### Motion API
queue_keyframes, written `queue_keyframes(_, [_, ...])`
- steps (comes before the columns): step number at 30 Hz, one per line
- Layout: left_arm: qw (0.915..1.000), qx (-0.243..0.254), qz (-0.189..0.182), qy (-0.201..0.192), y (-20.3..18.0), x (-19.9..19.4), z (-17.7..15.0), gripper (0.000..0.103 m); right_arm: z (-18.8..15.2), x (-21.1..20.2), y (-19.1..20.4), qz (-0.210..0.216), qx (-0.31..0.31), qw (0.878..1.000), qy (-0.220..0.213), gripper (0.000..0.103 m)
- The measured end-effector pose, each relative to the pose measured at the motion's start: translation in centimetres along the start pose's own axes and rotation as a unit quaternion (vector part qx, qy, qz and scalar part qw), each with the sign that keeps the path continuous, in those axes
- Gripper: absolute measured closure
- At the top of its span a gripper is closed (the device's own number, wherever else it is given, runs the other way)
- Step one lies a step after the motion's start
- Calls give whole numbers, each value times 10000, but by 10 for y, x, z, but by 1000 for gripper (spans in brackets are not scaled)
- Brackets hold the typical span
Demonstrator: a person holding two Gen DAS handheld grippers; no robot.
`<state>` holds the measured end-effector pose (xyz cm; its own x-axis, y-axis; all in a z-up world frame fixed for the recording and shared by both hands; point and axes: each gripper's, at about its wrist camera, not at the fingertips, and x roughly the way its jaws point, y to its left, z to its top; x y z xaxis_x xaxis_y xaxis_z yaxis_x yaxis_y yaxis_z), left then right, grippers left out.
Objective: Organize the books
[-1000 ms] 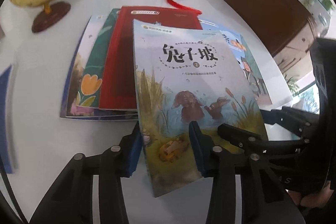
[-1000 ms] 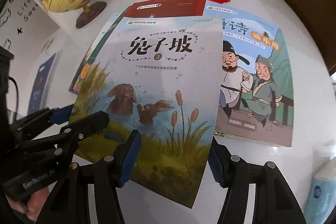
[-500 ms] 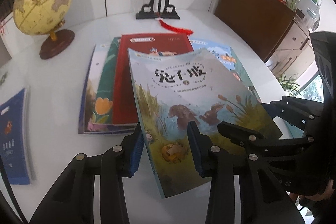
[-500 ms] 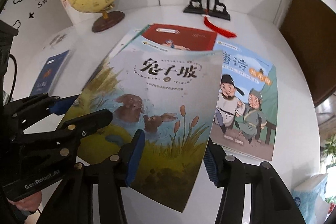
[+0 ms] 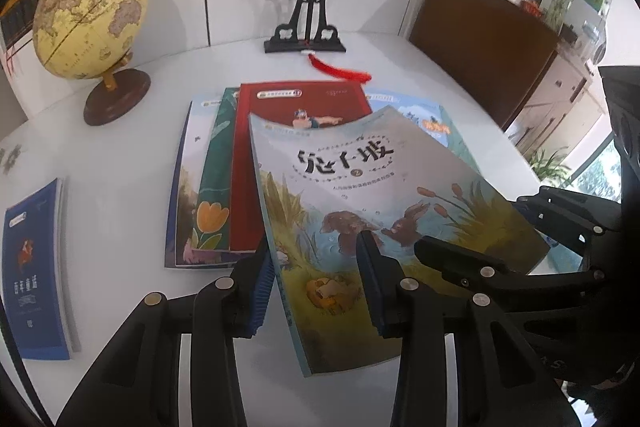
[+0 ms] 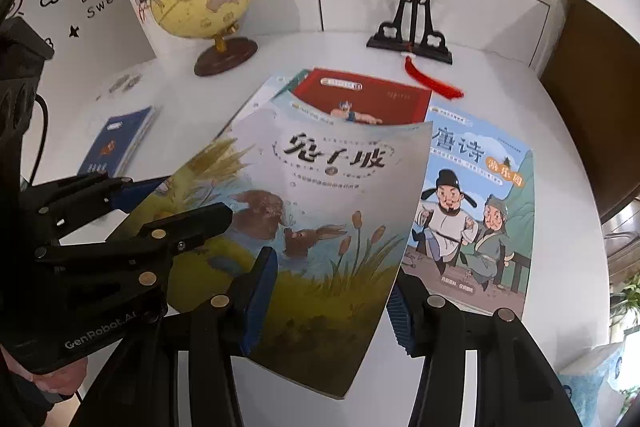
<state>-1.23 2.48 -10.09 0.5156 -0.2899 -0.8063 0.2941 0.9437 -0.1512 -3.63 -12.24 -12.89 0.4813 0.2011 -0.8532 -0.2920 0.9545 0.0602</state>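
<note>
- The left gripper (image 5: 316, 291) is clamped on the near left edge, the spine side, of the rabbit book (image 5: 384, 211); one pad is under the cover and one is on top.
- The right gripper (image 6: 332, 297) grips the near right part of the same book (image 6: 316, 227), with one pad on the cover and the other behind the right edge.
- The book is off the table (image 5: 120, 187), tilted, with its far edge drooping over the red book (image 5: 280, 115).
- I judge it thin, light and floppy. It bends when held at one edge, so two grips near the corners suit it well.
- The cover looks glossy, so it may slip.
- Only the right view shows the poetry book (image 6: 472, 211) fully; the left view shows the tulip book (image 5: 216, 187).
- Farther away are the blue book (image 5: 32, 267) and the globe (image 5: 88, 15).
</note>
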Motion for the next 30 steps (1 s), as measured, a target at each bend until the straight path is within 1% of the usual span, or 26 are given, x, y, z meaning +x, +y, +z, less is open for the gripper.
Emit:
queue_keyframes(2, [10000, -12, -76, -54, 0, -4, 1, 71, 1, -8, 2, -6, -98, 9998, -189, 53])
queue_keyframes(5, [9999, -55, -82, -129, 0, -9, 1, 70, 5, -18, 7, 23, -243, 9989, -410, 54])
queue_keyframes(7, [9998, -68, -95, -131, 1, -9, 1, 71, 7, -20, 7, 79, -224, 9988, -436, 54])
queue_keyframes(10, [9998, -54, -65, -180, 1, -13, -1, 71, 9, -23, 11, 56, -269, 9982, -524, 54])
queue_keyframes(16, [9992, -108, 49, -390, 14, -34, 2, 71, 17, -32, 26, 67, -467, 9966, -681, 54])
queue_keyframes(20, [9980, -187, 174, -580, 36, -56, 5, 71, 28, -40, 45, 98, -623, 9943, -862, 54])
queue_keyframes(23, [9965, -283, 309, -723, 58, -74, 4, 71, 39, -45, 66, 146, -759, 9921, -992, 54])
queue_keyframes(30, [9916, -582, 655, -952, 123, -122, -7, 71, 65, -53, 138, 392, -1127, 9848, -1264, 54])
